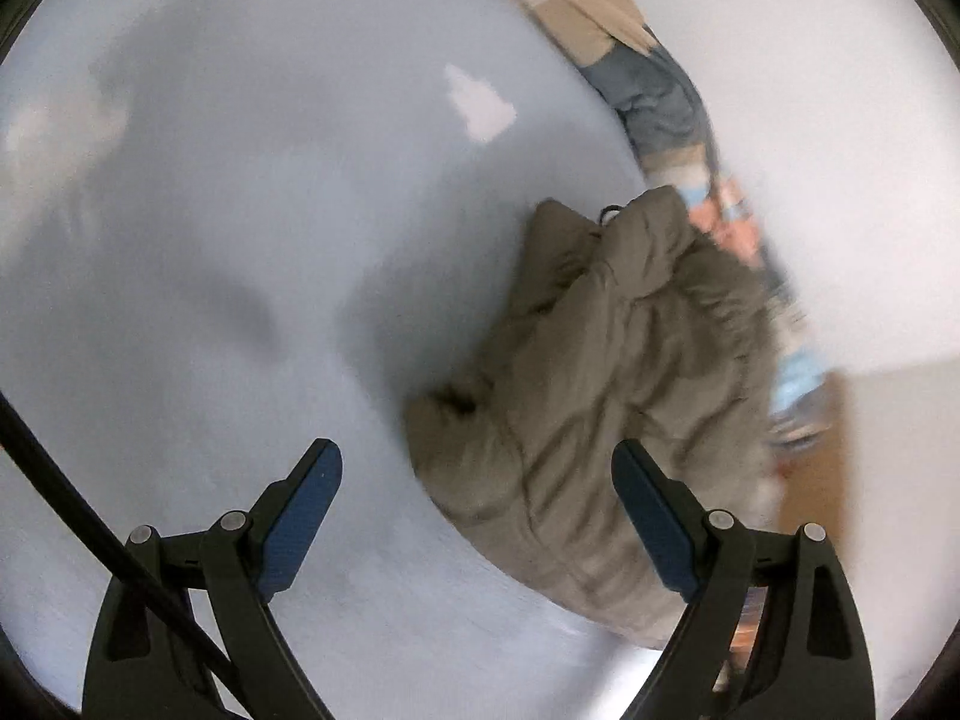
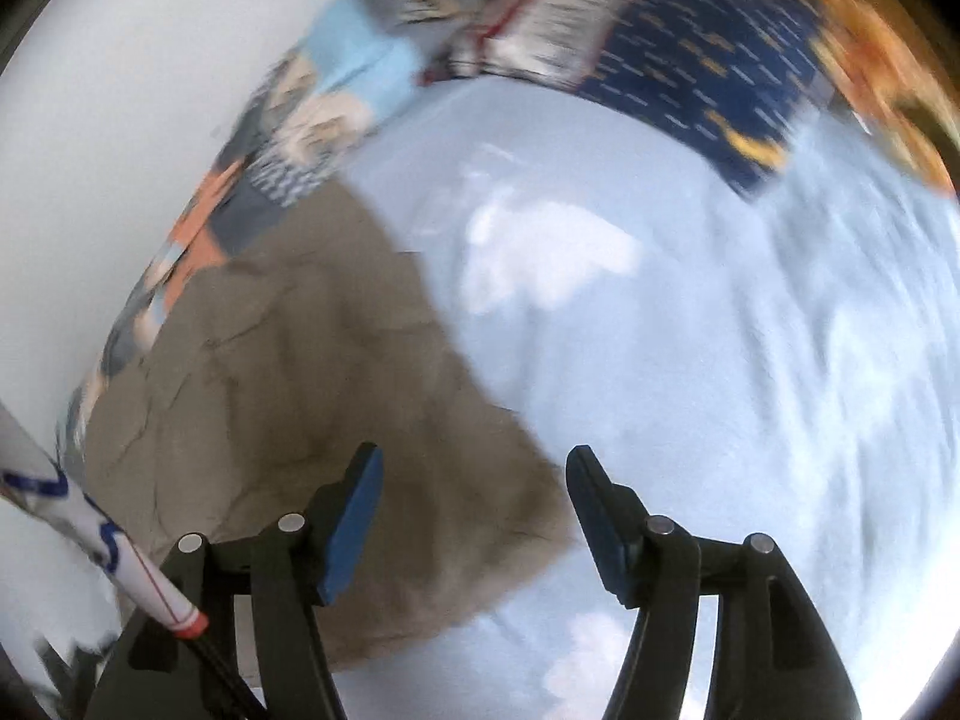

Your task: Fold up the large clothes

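Observation:
A bulky olive-brown padded jacket lies bunched on a pale blue bed sheet near the bed's right edge in the left wrist view. My left gripper hovers above it, open wide, nothing between its fingers. In the blurred right wrist view the same jacket spreads over the sheet at the left. My right gripper hangs over the jacket's lower right corner, jaws apart, and the pads touch no cloth.
A patchwork quilt of light blue, orange, grey and navy lies along the far side of the bed, also seen as quilt. A white wall rises behind it. A white pen-like rod crosses the lower left.

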Demonstrator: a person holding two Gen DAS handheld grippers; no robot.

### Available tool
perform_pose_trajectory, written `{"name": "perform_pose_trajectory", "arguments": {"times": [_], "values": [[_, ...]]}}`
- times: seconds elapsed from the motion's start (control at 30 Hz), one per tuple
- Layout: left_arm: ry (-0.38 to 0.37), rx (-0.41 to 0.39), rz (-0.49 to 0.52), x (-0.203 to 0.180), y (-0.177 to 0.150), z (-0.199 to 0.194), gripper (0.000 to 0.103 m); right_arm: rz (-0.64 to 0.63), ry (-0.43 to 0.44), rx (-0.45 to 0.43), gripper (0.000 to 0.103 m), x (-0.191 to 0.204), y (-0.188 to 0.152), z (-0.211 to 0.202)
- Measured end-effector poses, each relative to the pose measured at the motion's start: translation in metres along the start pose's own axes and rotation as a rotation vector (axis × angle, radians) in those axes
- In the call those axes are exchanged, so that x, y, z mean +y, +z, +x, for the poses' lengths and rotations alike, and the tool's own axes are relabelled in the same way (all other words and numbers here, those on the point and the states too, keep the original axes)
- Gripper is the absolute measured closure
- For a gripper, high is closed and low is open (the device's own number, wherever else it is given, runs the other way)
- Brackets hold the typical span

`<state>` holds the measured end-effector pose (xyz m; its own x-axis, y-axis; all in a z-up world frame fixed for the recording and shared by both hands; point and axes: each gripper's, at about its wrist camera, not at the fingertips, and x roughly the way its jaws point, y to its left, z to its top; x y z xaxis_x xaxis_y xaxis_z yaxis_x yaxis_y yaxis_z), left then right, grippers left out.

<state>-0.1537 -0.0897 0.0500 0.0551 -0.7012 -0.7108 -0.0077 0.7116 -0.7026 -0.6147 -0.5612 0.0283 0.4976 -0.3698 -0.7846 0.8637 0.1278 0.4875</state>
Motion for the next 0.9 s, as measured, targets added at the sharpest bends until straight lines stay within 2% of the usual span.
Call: {"name": "perform_pose_trajectory", "arguments": {"times": [0.1,0.17,0.33,0.47,0.53,0.57,0.6,0.67,0.77,0.9], "values": [[-0.092,0.057,-0.052,0.011,-0.009,0.008,0.012,0.108,0.094,0.058,0.034,-0.021,-0.002,0.005],[-0.112,0.073,-0.06,0.012,-0.013,0.019,0.012,0.168,0.153,0.098,0.034,-0.029,-0.008,0.011],[-0.152,0.038,-0.058,-0.001,-0.009,0.047,0.012,0.291,0.237,0.133,0.034,-0.036,-0.023,0.024],[-0.097,-0.001,-0.016,-0.012,-0.003,0.067,0.014,0.298,0.259,0.132,0.028,-0.026,-0.02,0.039],[-0.051,-0.029,0.01,-0.018,-0.005,0.067,0.023,0.306,0.267,0.142,0.032,-0.025,-0.019,0.047],[-0.011,-0.054,0.047,-0.027,-0.007,0.064,0.032,0.297,0.258,0.136,0.05,-0.021,-0.019,0.048],[0.01,-0.074,0.08,-0.033,-0.009,0.06,0.035,0.271,0.249,0.128,0.062,-0.016,-0.018,0.047],[0.061,-0.113,0.175,-0.05,-0.015,0.051,0.047,0.143,0.194,0.087,0.071,0.005,-0.015,0.034],[0.121,-0.173,0.303,-0.07,-0.028,0.034,0.053,-0.013,0.136,0.015,0.074,0.032,-0.016,0.011],[0.165,-0.216,0.423,-0.082,-0.052,0.007,0.055,-0.147,0.118,-0.045,0.075,0.049,-0.023,-0.018]]}}
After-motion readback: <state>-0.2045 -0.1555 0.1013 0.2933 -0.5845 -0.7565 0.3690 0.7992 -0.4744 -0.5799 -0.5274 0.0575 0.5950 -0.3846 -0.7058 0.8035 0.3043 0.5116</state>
